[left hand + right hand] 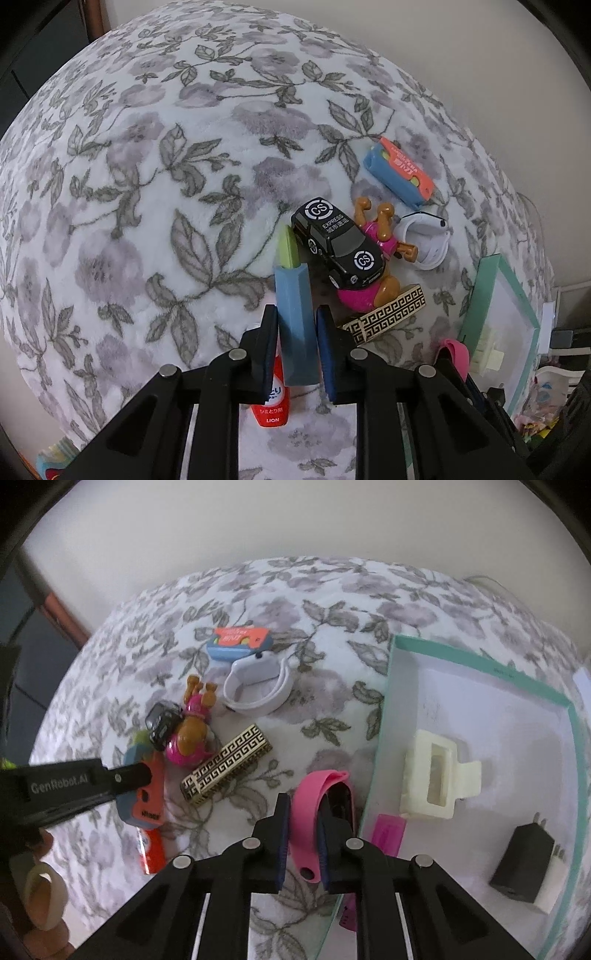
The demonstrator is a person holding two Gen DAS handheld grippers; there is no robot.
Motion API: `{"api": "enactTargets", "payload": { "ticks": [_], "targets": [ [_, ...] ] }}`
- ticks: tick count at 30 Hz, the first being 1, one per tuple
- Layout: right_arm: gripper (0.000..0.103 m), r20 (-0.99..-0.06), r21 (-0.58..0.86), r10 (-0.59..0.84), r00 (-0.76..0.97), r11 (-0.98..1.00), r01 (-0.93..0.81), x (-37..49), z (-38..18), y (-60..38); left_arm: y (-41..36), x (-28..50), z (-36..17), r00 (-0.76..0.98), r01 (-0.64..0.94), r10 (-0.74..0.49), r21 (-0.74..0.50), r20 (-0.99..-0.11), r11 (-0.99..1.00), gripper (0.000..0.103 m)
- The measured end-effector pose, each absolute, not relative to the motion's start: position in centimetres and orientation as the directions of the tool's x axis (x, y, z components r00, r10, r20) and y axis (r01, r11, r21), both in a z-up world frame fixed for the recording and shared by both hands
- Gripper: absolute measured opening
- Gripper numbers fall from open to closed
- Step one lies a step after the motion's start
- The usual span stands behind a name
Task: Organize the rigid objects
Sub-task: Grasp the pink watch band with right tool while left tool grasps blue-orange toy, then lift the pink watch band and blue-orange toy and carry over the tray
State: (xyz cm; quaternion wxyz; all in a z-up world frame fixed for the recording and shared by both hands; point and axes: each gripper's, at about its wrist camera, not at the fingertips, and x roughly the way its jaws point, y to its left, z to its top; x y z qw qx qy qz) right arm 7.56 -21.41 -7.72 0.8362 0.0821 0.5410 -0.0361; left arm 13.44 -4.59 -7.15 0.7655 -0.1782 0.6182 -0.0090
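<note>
Your left gripper (pixel 297 338) grips the blue utility knife (pixel 295 317); your right gripper (pixel 303 834) grips the pink wristband (pixel 316 805). The tray (pixel 480 661), at 3 o'clock, holds only the hair claw (pixel 432 779) and charger (pixel 524 860); most toys remain outside.

toy car (pixel 338 248) crowds centre, blanket (pixel 147 184) left open

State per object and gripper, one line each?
left gripper: shut on blue case
blue case: gripped, green piece sticking out its far end
right gripper: shut on pink band
pink band: gripped, beside the tray
tray: holds cream clip, black charger
toy car: lying atop doll
white band: loose on blanket
</note>
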Motion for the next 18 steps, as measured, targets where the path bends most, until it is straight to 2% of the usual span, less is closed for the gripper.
{"api": "enactTargets", "payload": {
  "ticks": [4,5,18],
  "targets": [
    [0.014,-0.896,0.134,0.052,0.441,0.978,0.157,7.4,-6.8,-21.7,-4.1,13.3,-6.3,0.255,-0.207,-0.237,-0.292,-0.938,0.934,0.021],
    [0.014,-0.893,0.139,0.054,0.447,0.977,0.160,7.4,-6.7,-21.8,-3.6,12.9,-5.9,0.242,-0.208,-0.193,-0.245,-0.951,0.947,0.021],
    [0.014,-0.859,0.160,0.066,0.507,0.976,0.144,6.9,-4.2,-21.5,-2.5,12.6,-4.1,0.280,-0.221,-0.249,-0.315,-0.927,0.923,0.021]
  ]
}}
